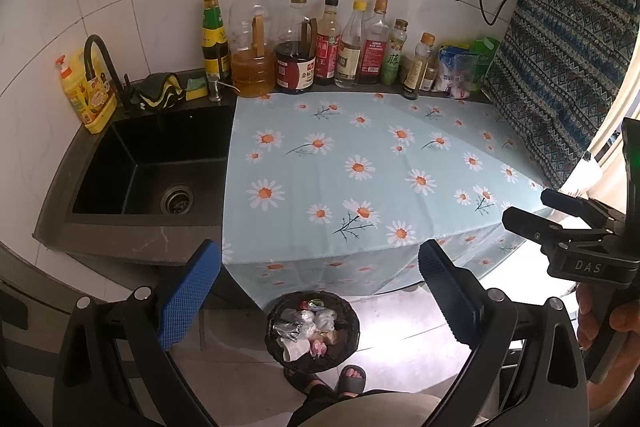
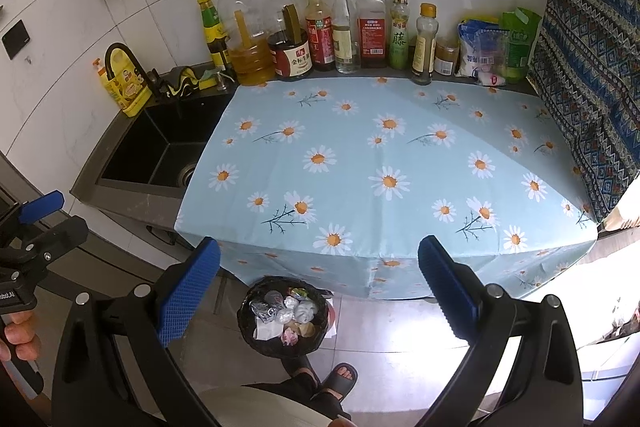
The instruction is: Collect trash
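Observation:
A small black trash bin (image 1: 313,331) (image 2: 285,317) stands on the floor in front of the counter, holding several crumpled wrappers and paper scraps (image 1: 308,327) (image 2: 286,315). My left gripper (image 1: 320,295) hangs open above the bin, nothing between its blue pads (image 1: 188,301). My right gripper (image 2: 320,291) is open too and empty, also above the bin and the counter's front edge. The right gripper shows at the right edge of the left wrist view (image 1: 560,227); the left one shows at the left edge of the right wrist view (image 2: 36,227). The daisy tablecloth (image 1: 360,167) (image 2: 380,167) lies bare.
A row of sauce and oil bottles (image 1: 328,47) (image 2: 340,31) lines the back wall, with bags (image 2: 496,47) at its right end. A black sink (image 1: 152,163) (image 2: 156,155) with faucet and yellow soap bottle lies left. A patterned cloth (image 2: 588,75) hangs right. The person's sandalled feet (image 1: 344,379) stand beside the bin.

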